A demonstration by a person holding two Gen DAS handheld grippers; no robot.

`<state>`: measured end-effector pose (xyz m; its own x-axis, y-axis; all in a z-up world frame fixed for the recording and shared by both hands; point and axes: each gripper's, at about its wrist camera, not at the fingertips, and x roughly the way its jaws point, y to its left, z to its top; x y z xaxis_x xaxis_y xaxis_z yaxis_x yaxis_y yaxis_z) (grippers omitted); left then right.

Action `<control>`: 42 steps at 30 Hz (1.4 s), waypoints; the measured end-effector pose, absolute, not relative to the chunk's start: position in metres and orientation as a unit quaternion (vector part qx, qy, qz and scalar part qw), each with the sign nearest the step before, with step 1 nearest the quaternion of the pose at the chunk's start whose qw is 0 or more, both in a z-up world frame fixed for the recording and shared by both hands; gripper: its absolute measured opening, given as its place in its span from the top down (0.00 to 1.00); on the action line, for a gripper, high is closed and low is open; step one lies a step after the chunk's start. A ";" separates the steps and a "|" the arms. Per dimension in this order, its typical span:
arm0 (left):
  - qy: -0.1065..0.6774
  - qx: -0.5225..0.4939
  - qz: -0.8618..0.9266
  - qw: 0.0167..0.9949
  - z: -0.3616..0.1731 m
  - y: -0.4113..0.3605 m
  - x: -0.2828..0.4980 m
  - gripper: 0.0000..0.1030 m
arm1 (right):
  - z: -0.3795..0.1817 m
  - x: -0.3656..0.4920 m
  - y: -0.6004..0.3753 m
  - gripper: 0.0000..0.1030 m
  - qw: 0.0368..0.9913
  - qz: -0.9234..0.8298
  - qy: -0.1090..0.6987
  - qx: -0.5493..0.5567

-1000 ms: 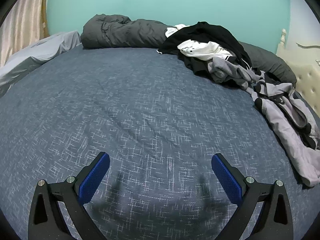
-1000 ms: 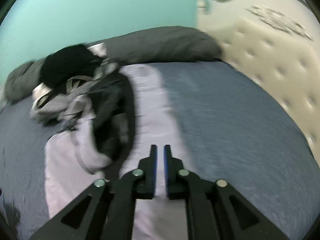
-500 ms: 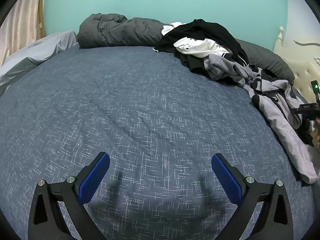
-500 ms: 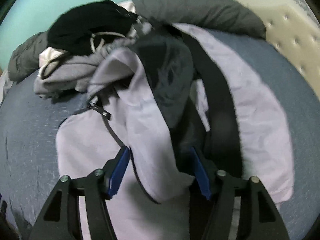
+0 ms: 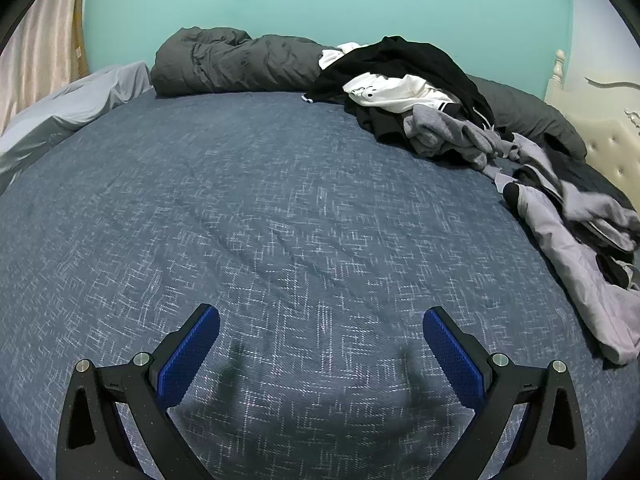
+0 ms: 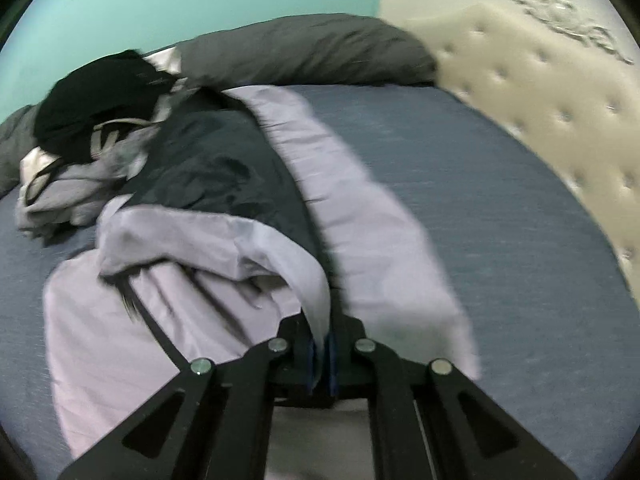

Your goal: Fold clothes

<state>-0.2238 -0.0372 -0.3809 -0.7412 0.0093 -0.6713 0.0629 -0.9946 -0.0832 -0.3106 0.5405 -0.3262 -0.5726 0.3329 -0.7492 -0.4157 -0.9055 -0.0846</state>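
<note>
A lilac and dark navy jacket point(image 6: 160, 320) lies crumpled on the blue bedspread point(image 6: 500, 220). My right gripper point(image 6: 322, 332) has its jaws closing tight on a lilac fold of this jacket, and the cloth runs up from between the pads. The left wrist view shows the same jacket point(image 5: 568, 248) at the far right edge. My left gripper point(image 5: 320, 314) hovers open over bare bedspread point(image 5: 280, 200), with nothing between its blue pads. Behind the jacket sits a pile of black, white and grey clothes point(image 5: 400, 80), which the right wrist view shows as a blurred pile point(image 6: 100, 100).
A dark grey duvet point(image 5: 232, 64) is rolled along the far side of the bed by the teal wall. A cream tufted headboard point(image 6: 540, 120) bounds the right side. A pale grey sheet point(image 5: 80, 100) lies at the far left beside a curtain.
The right gripper went from shut, to open around a jacket fold, to shut on that fold. The jacket has shifted with it. The left gripper has stayed open and still.
</note>
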 end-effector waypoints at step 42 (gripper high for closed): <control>0.100 0.475 -0.847 -0.214 -0.383 0.197 -0.374 0.13 | -0.329 -0.313 0.471 0.56 0.006 0.909 0.067 -0.411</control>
<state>-0.3742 0.1971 -0.3833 -0.4563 0.4581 -0.7629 -0.2675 -0.8883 -0.3733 -0.3134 0.4711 -0.3293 -0.6613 -0.0445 -0.7488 -0.0652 -0.9910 0.1165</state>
